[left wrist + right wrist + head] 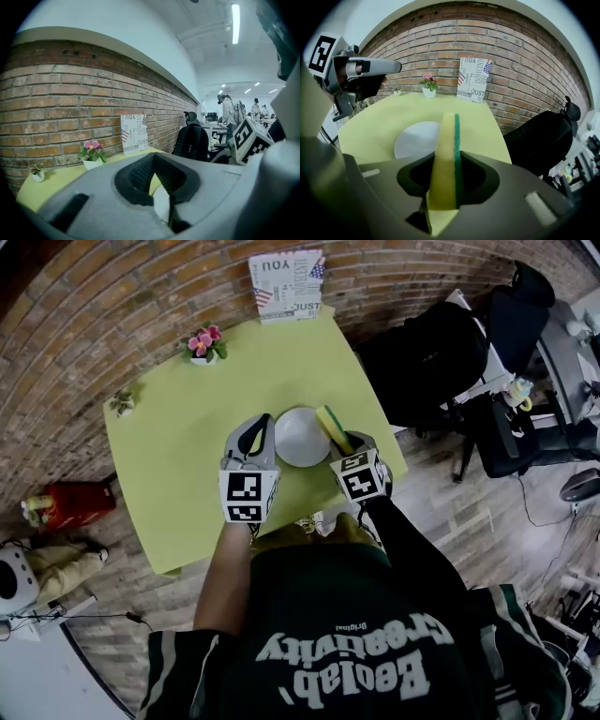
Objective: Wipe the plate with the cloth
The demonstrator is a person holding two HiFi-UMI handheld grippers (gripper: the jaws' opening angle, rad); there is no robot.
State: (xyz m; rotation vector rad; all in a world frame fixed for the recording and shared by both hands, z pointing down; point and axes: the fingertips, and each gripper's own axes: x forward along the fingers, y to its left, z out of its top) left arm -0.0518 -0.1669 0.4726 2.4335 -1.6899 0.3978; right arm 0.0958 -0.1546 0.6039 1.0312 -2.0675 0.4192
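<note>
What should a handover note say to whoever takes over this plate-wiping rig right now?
The left gripper is empty, its jaws a narrow gap apart, beside the plate's left edge.
The right gripper is shut on a yellow-and-green sponge; no cloth shows.
The plate is white and lies flat on the green table, with the sponge at its right rim; contact cannot be told.
Done: sponge picked up and brought to the plate.
Left: the wiping itself, probably with the left gripper steadying the plate.
</note>
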